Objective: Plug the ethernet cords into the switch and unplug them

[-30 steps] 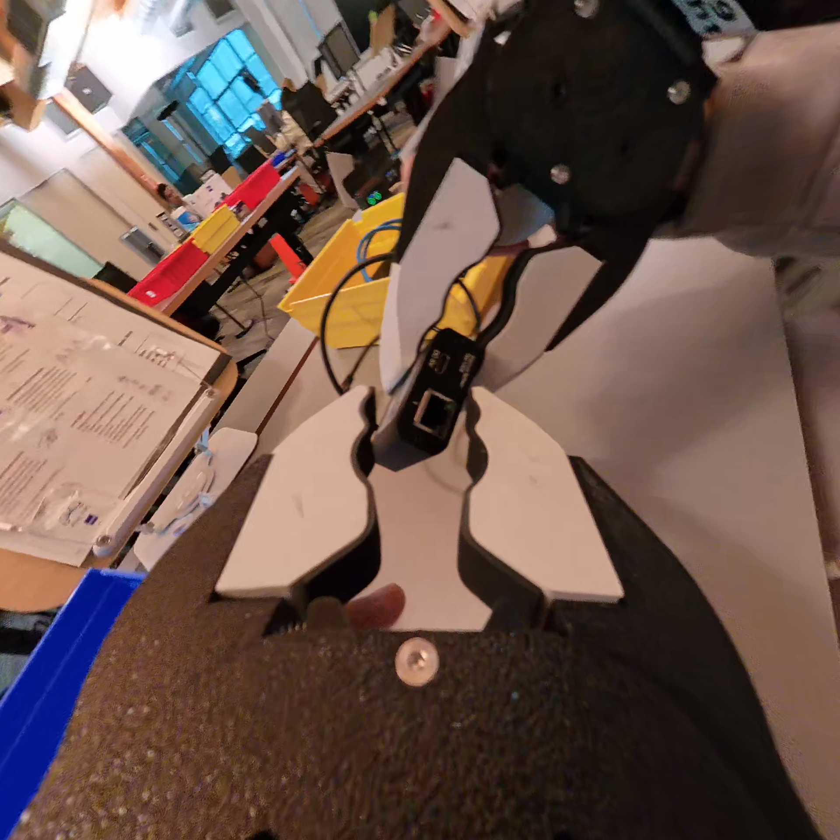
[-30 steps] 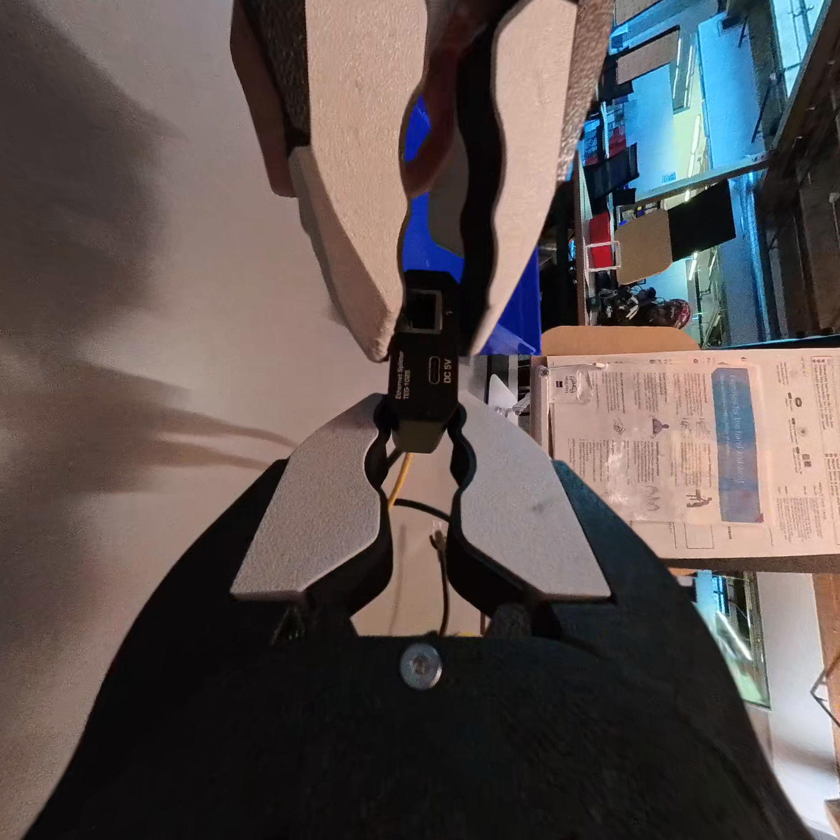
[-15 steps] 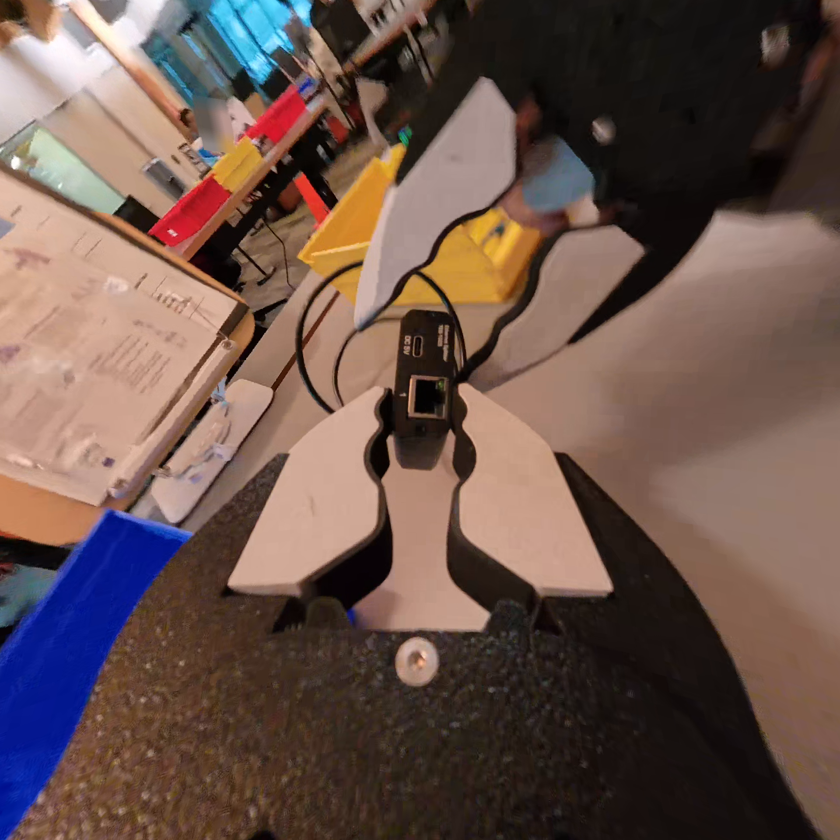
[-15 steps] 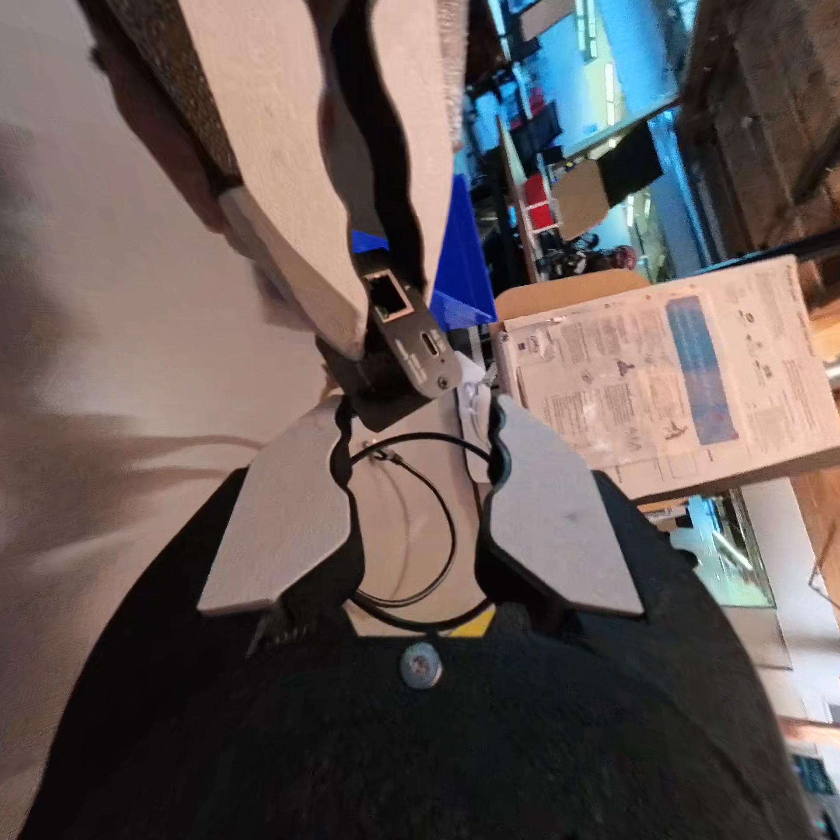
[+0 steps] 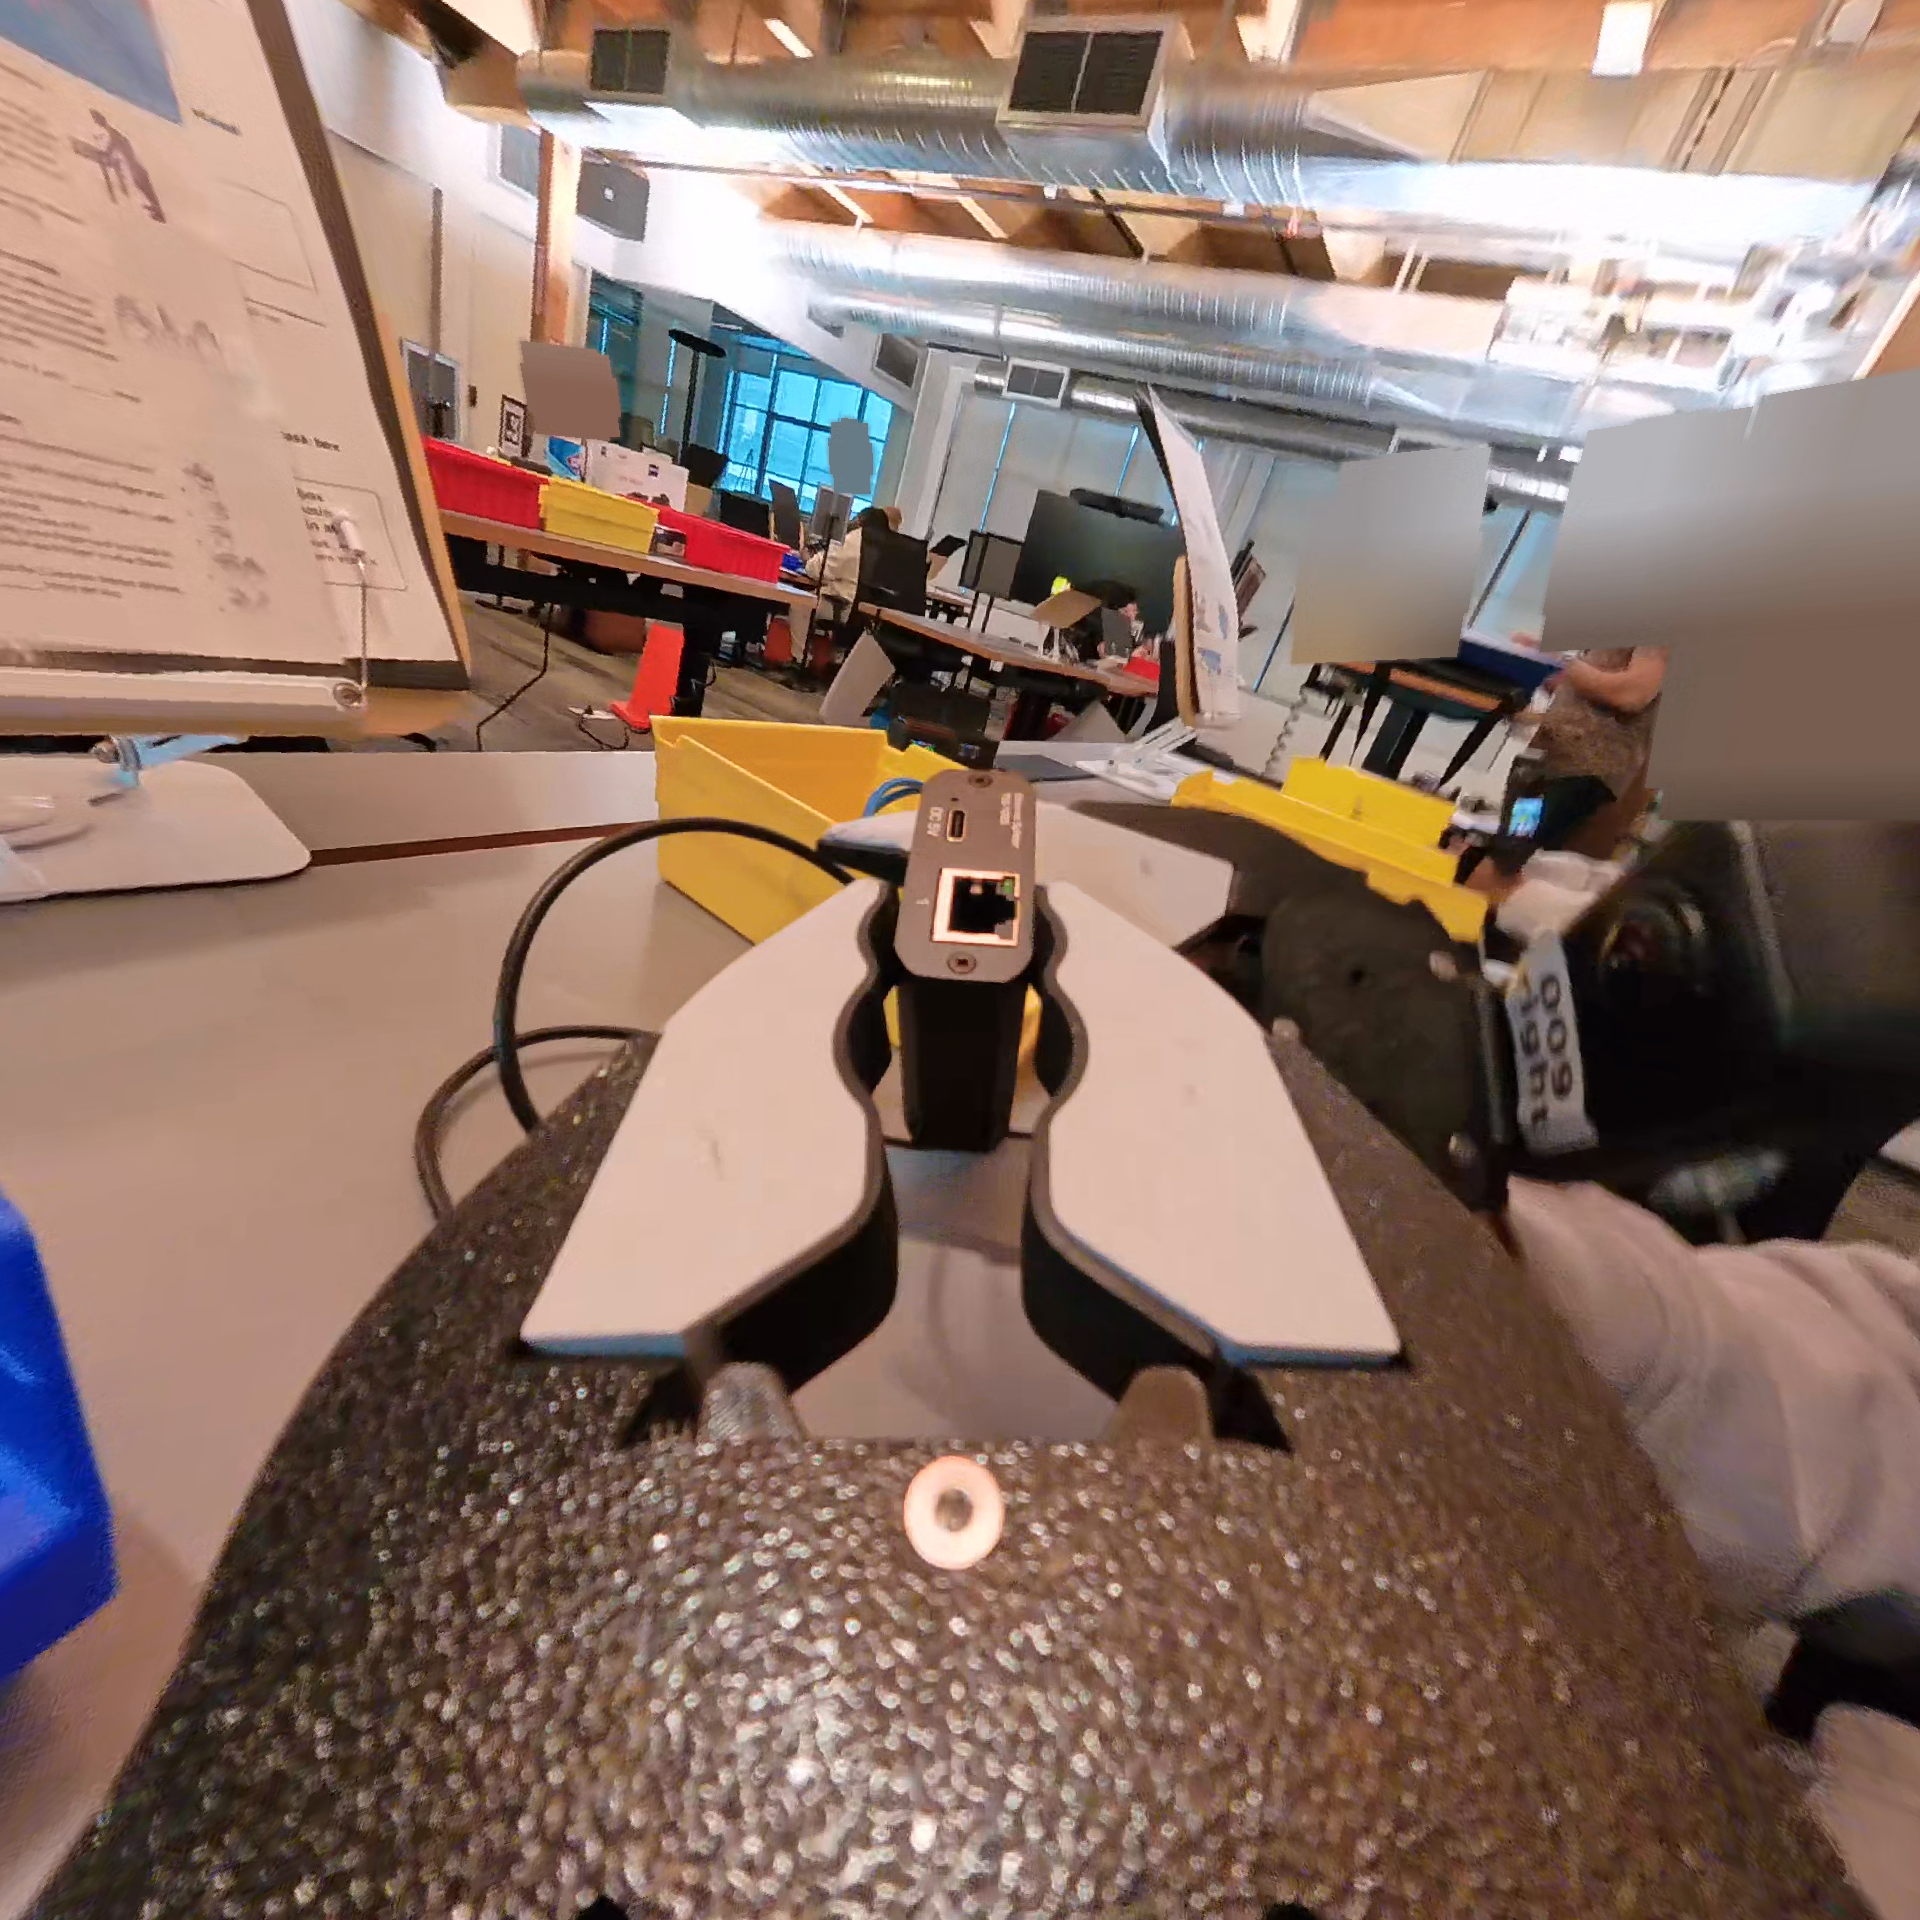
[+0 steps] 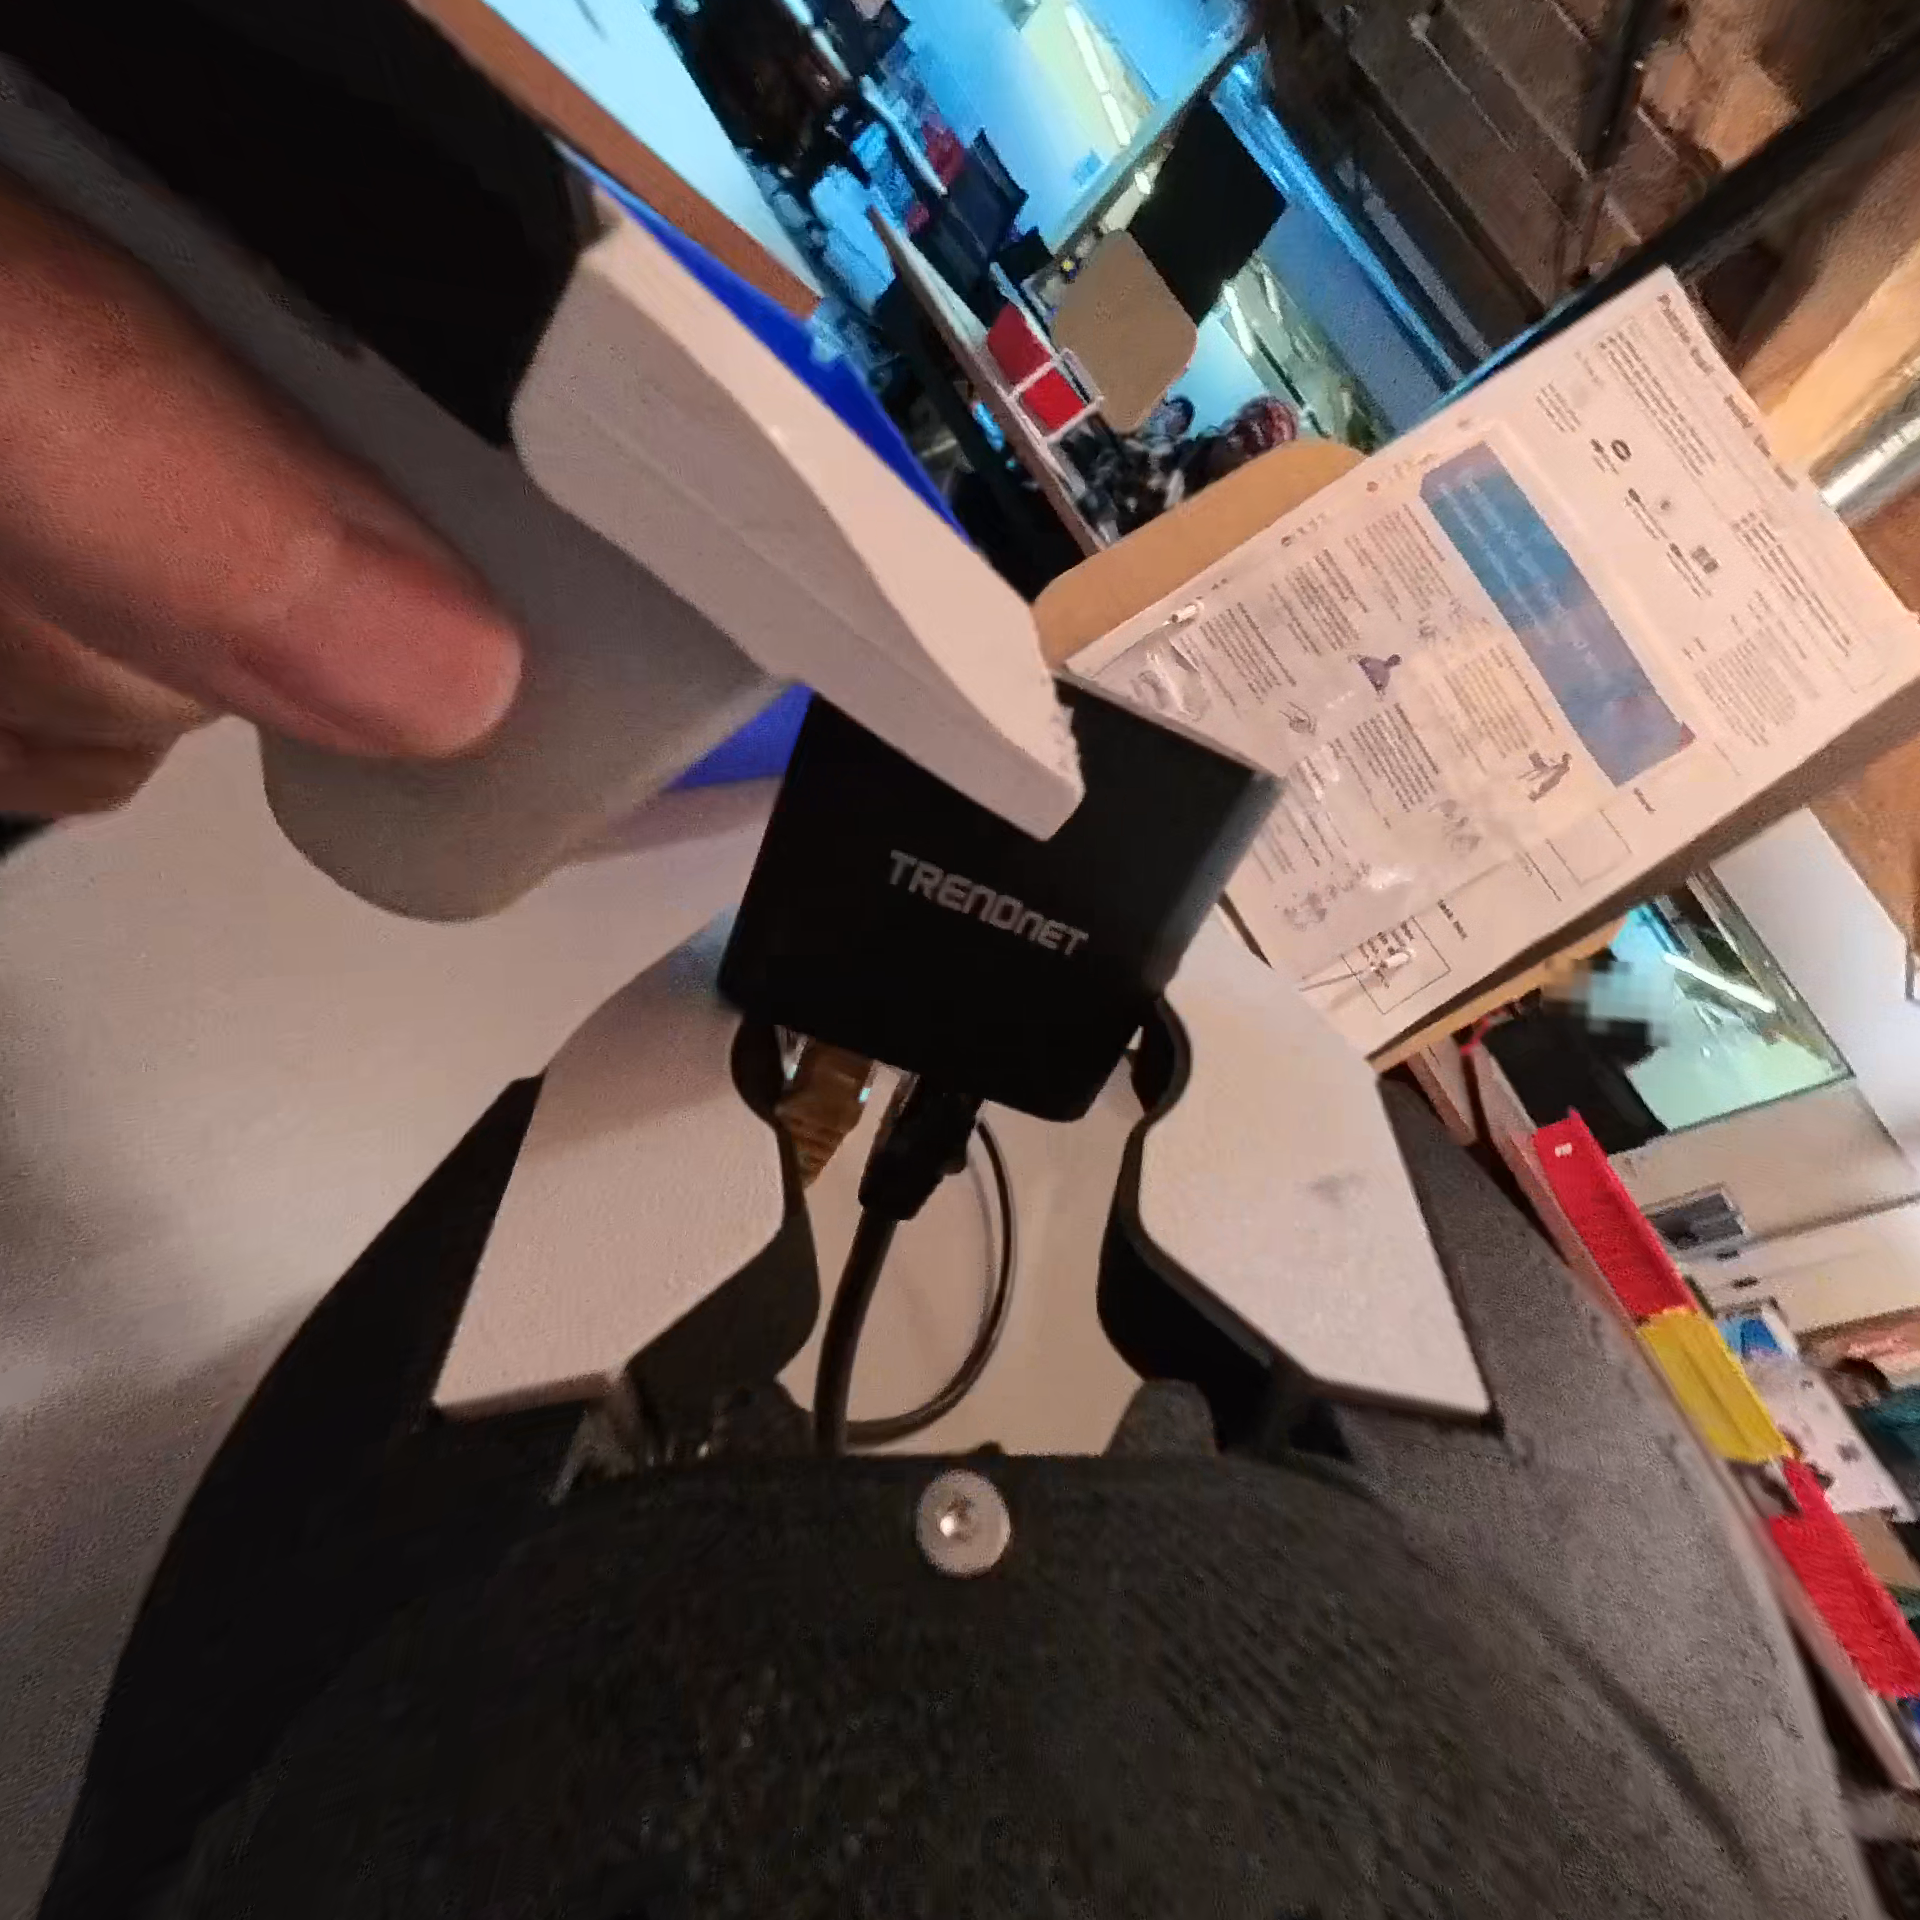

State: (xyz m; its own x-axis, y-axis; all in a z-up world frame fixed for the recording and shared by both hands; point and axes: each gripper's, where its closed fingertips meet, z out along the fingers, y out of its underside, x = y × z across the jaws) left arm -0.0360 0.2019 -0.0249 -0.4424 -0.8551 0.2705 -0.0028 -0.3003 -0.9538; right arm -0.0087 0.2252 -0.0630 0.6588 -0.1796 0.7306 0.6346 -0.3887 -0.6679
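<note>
My left gripper (image 5: pixel 961 906) is shut on the small black switch (image 5: pixel 956 1060), held above the grey table (image 5: pixel 260 1039). An empty ethernet port (image 5: pixel 977 906) faces the camera. A black cord (image 5: pixel 509 966) loops off to the left. In the right wrist view the switch (image 6: pixel 966 914) shows its broad face, pinched from above by a white finger (image 6: pixel 790 582) of the left gripper. A yellow plug (image 6: pixel 821 1107) and a black plug (image 6: pixel 920 1143) sit in its near end. My right gripper (image 6: pixel 951 1039) is open, its fingers on either side of the plugs.
A yellow bin (image 5: pixel 748 810) stands just beyond the switch. A document stand (image 5: pixel 177 343) on a white base (image 5: pixel 135 831) is at the left. A blue bin (image 5: pixel 42 1455) is at the near left. A person's hand (image 6: pixel 260 582) holds the left gripper. Left tips to right tips: about 5 cm.
My right gripper let go of the switch and opened wide. My left gripper kept its hold and swung the switch level, so the left view now faces the room.
</note>
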